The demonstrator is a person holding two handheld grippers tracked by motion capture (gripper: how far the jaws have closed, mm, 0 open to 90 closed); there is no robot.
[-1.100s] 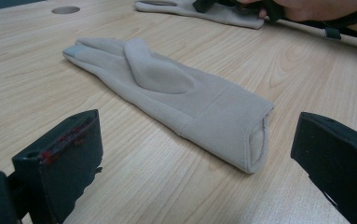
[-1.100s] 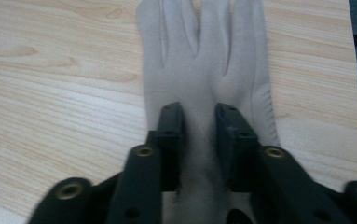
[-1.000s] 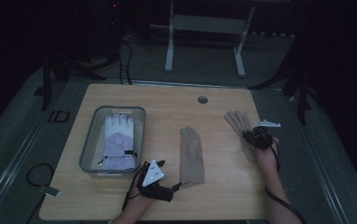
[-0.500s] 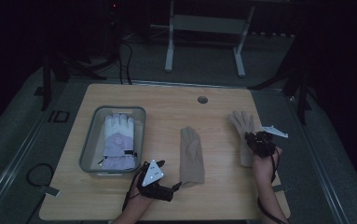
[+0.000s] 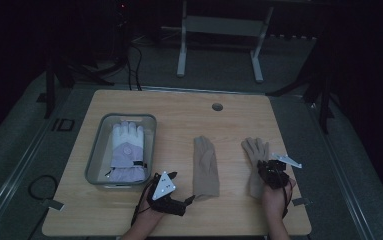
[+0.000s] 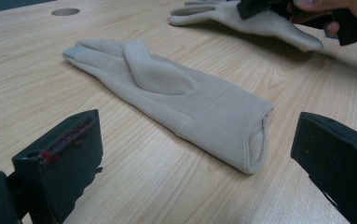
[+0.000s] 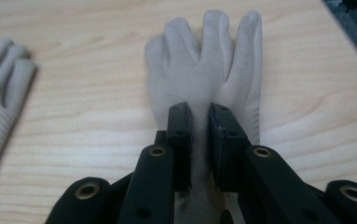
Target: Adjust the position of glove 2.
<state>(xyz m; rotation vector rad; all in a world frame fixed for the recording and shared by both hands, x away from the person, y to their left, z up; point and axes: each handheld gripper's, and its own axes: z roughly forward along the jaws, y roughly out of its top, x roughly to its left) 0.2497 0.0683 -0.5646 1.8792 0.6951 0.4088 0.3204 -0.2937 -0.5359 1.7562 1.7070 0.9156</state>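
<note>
1 white glove (image 5: 127, 152) already in tray (image 5: 95, 150). Right gripper (image 7: 199, 116) clenched on beige glove (image 7: 204, 70); left gripper (image 6: 190, 158) released, flanking second beige glove (image 6: 167, 93). 2 gloves left, seemingly.

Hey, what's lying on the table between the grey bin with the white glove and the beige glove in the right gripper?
Another flat beige glove, seen in the high view.

Two beige knit gloves flat on the wooden table. Right glove (image 5: 255, 156): fingers spread, pointing away from the person, a fold of its palm fabric pinched up. Middle glove (image 5: 205, 165): fingers together, thumb folded across palm, cuff opening toward the near edge.
</note>
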